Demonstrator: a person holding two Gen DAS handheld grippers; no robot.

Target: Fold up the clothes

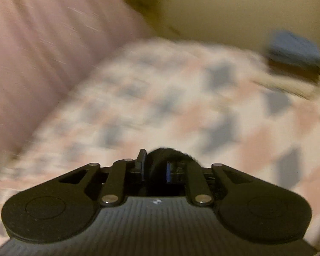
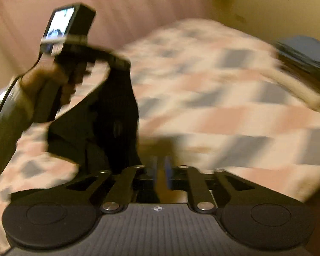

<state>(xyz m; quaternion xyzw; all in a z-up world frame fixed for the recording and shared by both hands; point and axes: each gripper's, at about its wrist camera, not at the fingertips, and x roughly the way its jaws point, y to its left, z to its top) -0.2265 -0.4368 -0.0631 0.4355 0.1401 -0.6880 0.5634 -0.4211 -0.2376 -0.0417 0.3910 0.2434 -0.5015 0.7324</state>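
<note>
Across most of both frames spreads a bed cover (image 1: 181, 98) checked in pink, white and grey, heavily smeared by motion blur. Behind it, filling the upper left of each view, hangs a pale pink curtain or wall panel (image 1: 36, 49), with a yellowish wall (image 1: 234, 10) at the upper right. Toward the right edge of both frames sits a folded stack topped by a blue piece (image 2: 305, 51), resting on the cover's far side. Left of centre in the right wrist view, a black garment (image 2: 108, 123) hangs from the left gripper (image 2: 119, 60), draping down to the cover; a hand (image 2: 51, 79) grips that tool's handle, and a small lit screen (image 2: 59, 22) shows on its top. At the bottom centre of the left wrist view, the left gripper (image 1: 154, 166) has its jaws closed narrow on a bunch of the black garment (image 1: 166, 153). At the bottom centre of the right wrist view, the right gripper (image 2: 161, 170) shows 2 fingers close together, too blurred to tell whether anything lies between them.
</note>
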